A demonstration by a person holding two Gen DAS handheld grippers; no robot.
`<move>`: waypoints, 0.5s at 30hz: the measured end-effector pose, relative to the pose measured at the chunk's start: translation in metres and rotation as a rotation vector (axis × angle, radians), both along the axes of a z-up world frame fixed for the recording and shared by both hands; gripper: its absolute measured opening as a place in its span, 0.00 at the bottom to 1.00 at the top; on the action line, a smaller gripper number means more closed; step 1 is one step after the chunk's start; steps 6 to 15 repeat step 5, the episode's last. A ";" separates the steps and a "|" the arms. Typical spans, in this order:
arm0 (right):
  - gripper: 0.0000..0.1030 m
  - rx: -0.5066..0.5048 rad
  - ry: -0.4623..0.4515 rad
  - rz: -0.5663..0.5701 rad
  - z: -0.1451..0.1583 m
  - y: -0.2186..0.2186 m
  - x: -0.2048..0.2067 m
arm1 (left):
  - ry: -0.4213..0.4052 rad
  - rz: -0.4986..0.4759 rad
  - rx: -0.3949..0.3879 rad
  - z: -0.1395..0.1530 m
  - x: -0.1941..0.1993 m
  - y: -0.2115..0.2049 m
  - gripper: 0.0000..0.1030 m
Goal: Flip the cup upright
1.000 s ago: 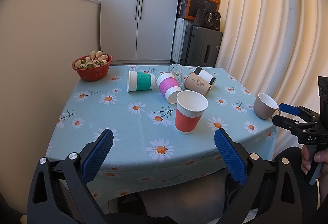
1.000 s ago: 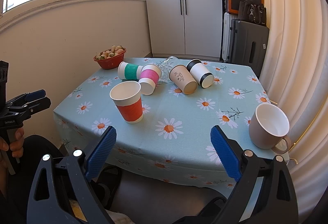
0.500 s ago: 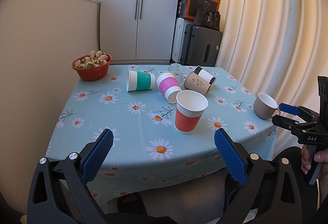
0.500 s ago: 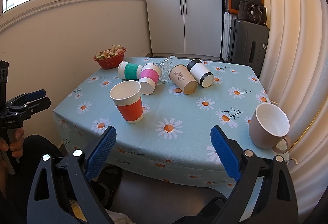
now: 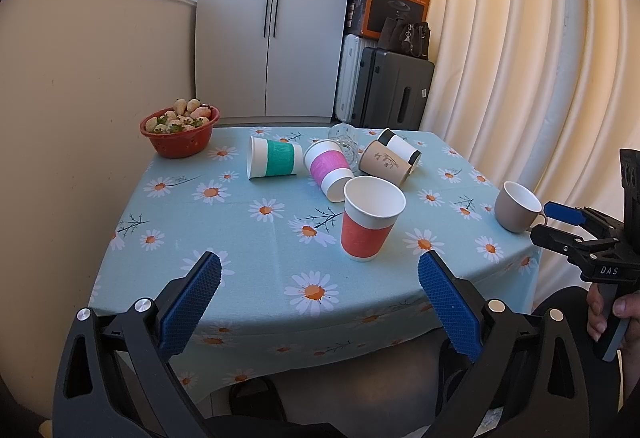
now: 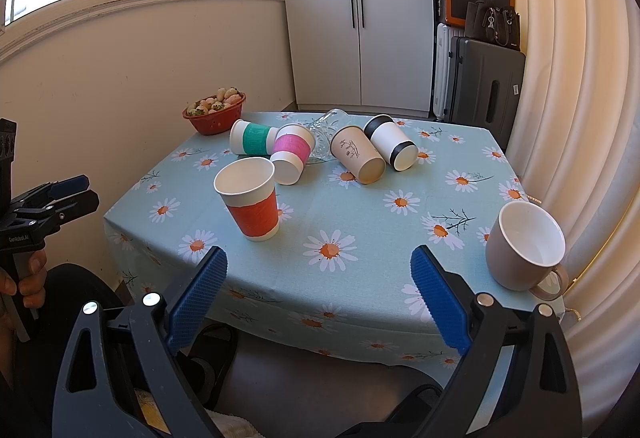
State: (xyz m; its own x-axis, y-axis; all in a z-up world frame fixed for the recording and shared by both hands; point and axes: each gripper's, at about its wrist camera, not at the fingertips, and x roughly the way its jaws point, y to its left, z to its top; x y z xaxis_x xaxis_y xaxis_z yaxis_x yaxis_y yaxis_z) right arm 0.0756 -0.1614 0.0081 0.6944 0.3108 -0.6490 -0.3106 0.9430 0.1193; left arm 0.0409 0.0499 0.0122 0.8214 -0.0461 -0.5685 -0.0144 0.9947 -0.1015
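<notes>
A red-banded paper cup (image 5: 370, 220) (image 6: 250, 203) stands upright near the table's front. A beige mug (image 5: 516, 205) (image 6: 526, 246) stands upright at the right edge. Behind them several cups lie on their sides: a green-banded cup (image 5: 274, 157) (image 6: 252, 137), a pink-banded cup (image 5: 328, 169) (image 6: 290, 153), a clear glass (image 5: 346, 141) (image 6: 326, 133), a brown cup (image 5: 384, 162) (image 6: 358, 154) and a black-and-white cup (image 5: 402, 147) (image 6: 392, 146). My left gripper (image 5: 320, 302) is open and empty in front of the table. My right gripper (image 6: 320, 292) is open and empty there too.
A red bowl of strawberries (image 5: 180, 131) (image 6: 216, 111) sits at the table's far left corner. The daisy tablecloth (image 5: 240, 238) (image 6: 360, 222) hangs over the front edge. A wall runs on the left, curtains on the right, a cupboard and suitcases behind.
</notes>
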 end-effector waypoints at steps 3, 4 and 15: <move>0.89 -0.001 0.001 0.000 0.000 0.000 0.000 | 0.001 0.000 0.000 0.000 0.000 -0.001 0.94; 0.89 0.000 0.000 0.000 0.000 0.000 0.000 | 0.001 0.000 0.000 0.000 0.000 -0.001 0.94; 0.89 0.000 0.000 0.000 0.000 -0.001 0.000 | 0.001 0.000 0.000 0.000 0.000 -0.001 0.94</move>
